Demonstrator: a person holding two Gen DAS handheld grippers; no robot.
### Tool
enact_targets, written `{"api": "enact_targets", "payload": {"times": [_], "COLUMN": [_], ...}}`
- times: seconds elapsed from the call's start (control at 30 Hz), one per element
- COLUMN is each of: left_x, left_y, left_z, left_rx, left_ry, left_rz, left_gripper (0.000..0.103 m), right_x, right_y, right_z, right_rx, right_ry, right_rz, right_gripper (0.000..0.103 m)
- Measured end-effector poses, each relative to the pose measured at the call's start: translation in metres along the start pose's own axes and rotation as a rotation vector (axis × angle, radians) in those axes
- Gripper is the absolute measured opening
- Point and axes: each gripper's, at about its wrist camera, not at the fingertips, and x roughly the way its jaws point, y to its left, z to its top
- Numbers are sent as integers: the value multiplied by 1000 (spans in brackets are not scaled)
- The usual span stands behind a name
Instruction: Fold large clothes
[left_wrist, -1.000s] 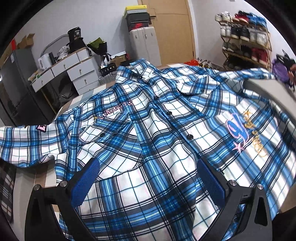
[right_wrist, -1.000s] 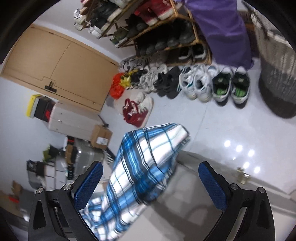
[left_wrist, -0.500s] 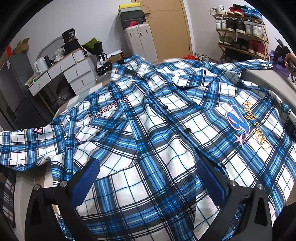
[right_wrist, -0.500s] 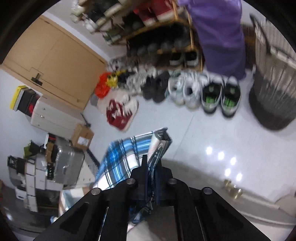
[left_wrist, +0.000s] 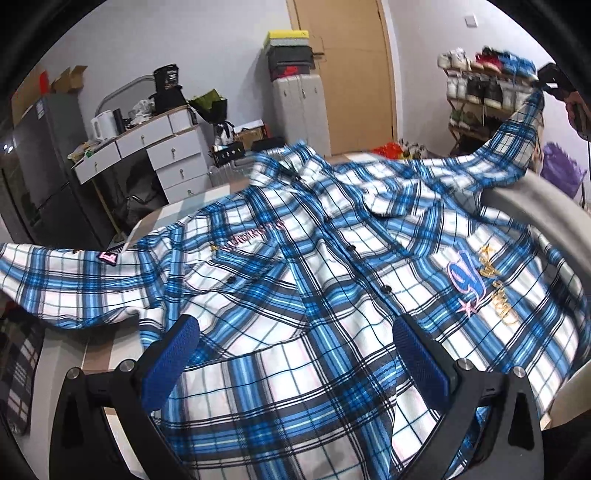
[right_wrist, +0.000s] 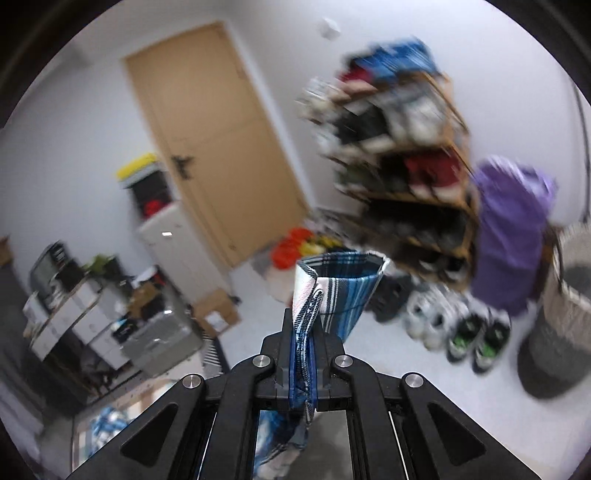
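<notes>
Plaid cloth covered most of the table (left_wrist: 517, 199): the shirt (left_wrist: 314, 295), blue, white and black, lay spread face up with its buttons running down the middle and its collar at the far side. Stitched lettering sat on both chest panels, pink on the left one and blue, pink and gold on the right. One sleeve trailed off to the left over the table edge. The other sleeve (left_wrist: 517, 144) rose off the table at the far right, pulled up toward the right gripper (left_wrist: 546, 83), seen there small with a hand (left_wrist: 578, 110) behind it. In the right wrist view the right gripper (right_wrist: 303, 332) was closed tight on the cuff (right_wrist: 340, 288) of that sleeve, the fabric bunched between its pads and the open end of the cuff sticking out past the fingertips; that picture was blurred. The left gripper (left_wrist: 295, 354) hovered over the near hem of the shirt with its blue pads (left_wrist: 170, 362) spread wide apart and nothing between them. Beyond the table stood a white chest of drawers (left_wrist: 162, 158) at the far left, a wooden door (left_wrist: 347, 74) in the middle and a shoe rack (left_wrist: 476, 88) at the far right.
</notes>
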Motion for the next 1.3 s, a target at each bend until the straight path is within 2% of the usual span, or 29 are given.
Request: {"api": "enact_targets", "payload": {"times": [0.17, 0.23, 0.33, 0.43, 0.47, 0.5, 0.53, 0.6, 0.63, 0.67, 0.77, 0.87, 0.93, 1.03, 1.07, 1.13, 1.17, 1.2, 1.23, 1.27, 1.3], "left_x": [-27, -42, -56, -70, -73, -76, -77, -81, -83, -84, -94, -96, -94, -92, -93, -93, -94, -93, -93, -96, -95], "left_y": [12, 19, 31, 52, 56, 66, 71, 80, 84, 85, 93, 95, 92, 92, 91, 88, 88, 88, 88, 87, 87], "left_z": [1, 0, -3, -7, -8, -10, -12, -16, -18, -18, -22, -20, -19, -19, -20, -20, -21, -20, -20, -22, -22], "left_rx": [-66, -93, -125, -199, -222, -274, -314, -380, -404, -414, -460, -445, -436, -432, -428, -415, -414, -414, -416, -418, -420], "left_ry": [-66, -96, -131, -162, -169, -178, -179, -182, -185, -188, -245, -272, -275, -269, -267, -267, -268, -271, -272, -273, -271], "left_rz": [-23, -36, -53, -46, -52, -62, -70, -93, -104, -112, -125, -137, -149, -177, -179, -181, -183, -182, -184, -186, -187], "left_gripper": [102, 102, 102, 102, 102, 102, 102, 102, 102, 102, 102, 102, 102, 102, 102, 102, 102, 102, 102, 102, 102], "right_x": [-33, -38, -36, -26, -23, -13, -7, 17, 27, 39, 60, 79, 85, 82, 82, 85, 84, 82, 76, 69, 61], "right_y": [109, 151, 223, 306, 321, 350, 362, 393, 404, 422, 457, 474, 486, 490, 489, 488, 487, 490, 490, 486, 482], "right_z": [4, -1, -24, -76, -91, -120, -139, -202, -221, -258, -339, -402, -435, -466, -474, -479, -478, -476, -472, -464, -455], "right_rx": [-118, -114, -89, -140, -154, -174, -176, -106, -92, -107, -141, -181, -215, -245, -250, -239, -218, -206, -204, -208, -211], "right_ry": [-16, 16, 110, 227, 251, 296, 329, 474, 518, 577, 679, 750, 772, 803, 823, 865, 892, 912, 931, 933, 933], "right_rz": [89, 136, 232, 335, 357, 393, 411, 492, 512, 527, 545, 545, 555, 551, 549, 589, 649, 693, 729, 761, 826], "right_gripper": [5, 5, 5, 5, 5, 5, 5, 5, 5, 5, 5, 5, 5, 9, 14, 30, 54, 70, 97, 103, 103]}}
